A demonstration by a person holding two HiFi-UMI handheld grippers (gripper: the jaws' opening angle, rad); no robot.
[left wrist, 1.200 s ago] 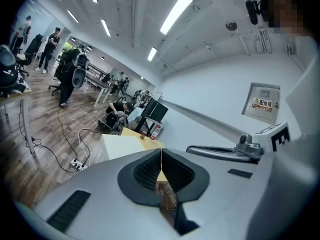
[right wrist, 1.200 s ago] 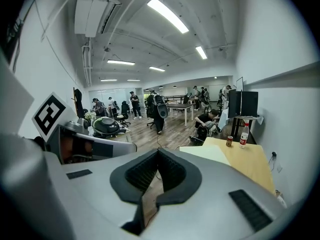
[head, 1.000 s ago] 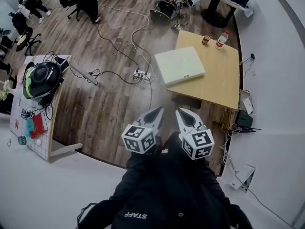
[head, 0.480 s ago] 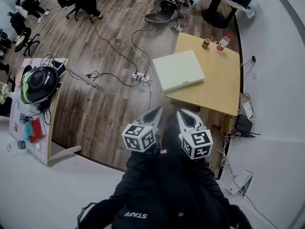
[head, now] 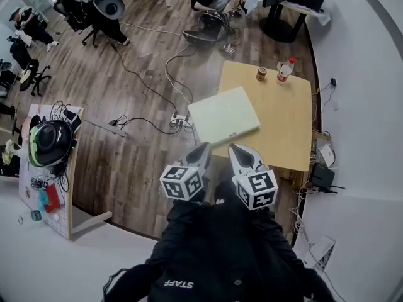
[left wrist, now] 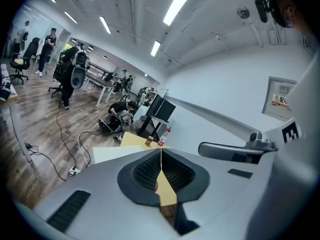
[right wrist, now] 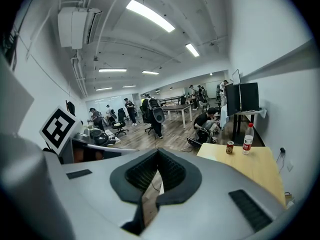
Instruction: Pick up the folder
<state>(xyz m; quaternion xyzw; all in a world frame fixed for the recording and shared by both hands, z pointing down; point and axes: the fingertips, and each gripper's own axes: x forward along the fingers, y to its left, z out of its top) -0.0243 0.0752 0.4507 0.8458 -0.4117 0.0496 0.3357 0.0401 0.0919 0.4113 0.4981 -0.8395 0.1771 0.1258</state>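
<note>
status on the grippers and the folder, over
Left gripper and right gripper both shut, empty, short of the table. Folder flat on its near corner, untouched. Can and bottle far side, clear of it.

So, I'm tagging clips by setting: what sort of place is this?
Probably an open-plan office or lab: rolling office chairs, a monitor on a stand, and a power strip with cables trailing over the wood floor beside the table holding the folder.
</note>
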